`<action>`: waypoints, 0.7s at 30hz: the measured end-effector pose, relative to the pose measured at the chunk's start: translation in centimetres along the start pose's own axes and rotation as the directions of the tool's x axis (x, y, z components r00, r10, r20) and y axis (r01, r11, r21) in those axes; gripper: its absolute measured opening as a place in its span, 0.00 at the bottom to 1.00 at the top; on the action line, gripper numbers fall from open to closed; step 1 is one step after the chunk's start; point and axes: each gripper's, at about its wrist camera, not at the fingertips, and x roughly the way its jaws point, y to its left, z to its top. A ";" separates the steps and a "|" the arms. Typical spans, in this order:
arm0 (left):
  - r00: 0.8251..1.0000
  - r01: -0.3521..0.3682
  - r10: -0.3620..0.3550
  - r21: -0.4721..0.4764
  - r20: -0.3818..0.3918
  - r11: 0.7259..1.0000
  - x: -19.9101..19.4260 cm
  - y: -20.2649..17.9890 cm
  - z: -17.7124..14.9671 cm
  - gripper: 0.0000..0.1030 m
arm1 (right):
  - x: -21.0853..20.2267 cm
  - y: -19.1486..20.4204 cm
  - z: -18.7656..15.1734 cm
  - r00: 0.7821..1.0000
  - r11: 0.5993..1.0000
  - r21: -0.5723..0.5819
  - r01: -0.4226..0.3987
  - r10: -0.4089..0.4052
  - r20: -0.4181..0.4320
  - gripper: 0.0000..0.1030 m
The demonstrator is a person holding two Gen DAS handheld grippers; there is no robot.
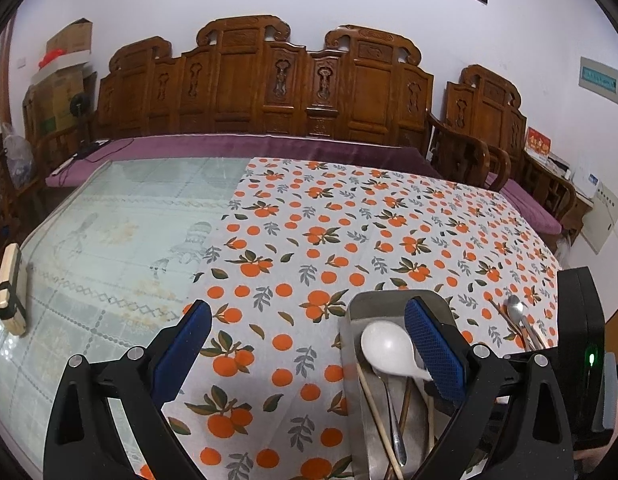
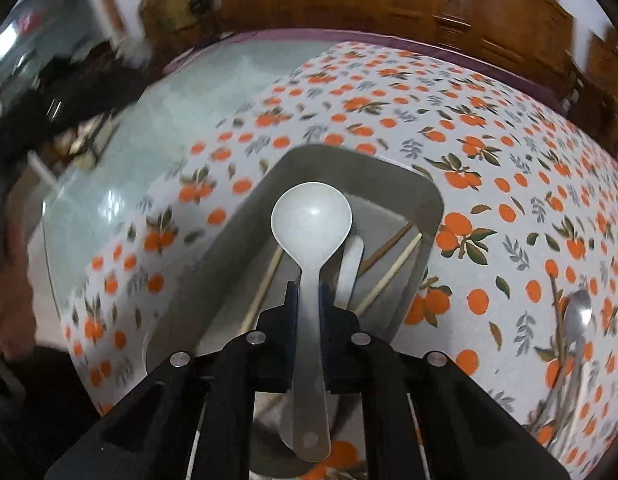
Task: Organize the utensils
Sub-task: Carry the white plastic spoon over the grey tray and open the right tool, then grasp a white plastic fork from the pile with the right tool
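My right gripper [image 2: 309, 292] is shut on the handle of a white plastic spoon [image 2: 311, 216], with the spoon's bowl hanging over the metal tray [image 2: 349, 164]. In the tray lie another white spoon [image 2: 351, 268] and several chopsticks [image 2: 393, 268]. In the left wrist view the same tray [image 1: 361, 300] holds the white spoon [image 1: 385, 348], a metal spoon [image 1: 395, 420] and chopsticks [image 1: 373, 408]. My left gripper [image 1: 307, 306] stands wide open and empty, its right finger over the tray. A loose metal spoon [image 2: 579, 312] and a brown chopstick [image 2: 557, 300] lie on the cloth to the tray's right.
An orange-print tablecloth [image 1: 309, 240] covers the right part of the table and bare glass [image 1: 109, 220] the left. A wooden block [image 1: 9, 288] lies at the glass's left edge. A carved wooden bench [image 1: 249, 80] with a purple cushion runs behind the table.
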 end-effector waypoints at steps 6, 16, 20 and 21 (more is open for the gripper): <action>1.000 -0.013 0.014 -0.003 0.002 1.000 0.0 0.3 0.0 0.91 | 0.4 0.5 0.4 0.996 0.994 0.073 -0.085 0.083 0.030 0.15; 1.000 0.004 -0.004 0.016 0.001 1.000 -0.1 -1.5 -0.3 0.91 | -5.5 -2.5 -2.5 0.986 0.999 0.011 -0.050 0.047 0.161 0.15; 0.999 0.032 -0.031 0.045 -0.009 0.998 0.0 -3.9 -0.5 0.91 | -8.2 -5.5 -4.2 0.980 1.000 0.019 0.015 -0.019 0.199 0.15; 0.999 0.039 -0.039 0.056 -0.015 0.998 0.1 -4.5 -0.6 0.91 | -8.7 -6.3 -4.6 0.978 0.999 0.024 0.031 -0.035 0.204 0.15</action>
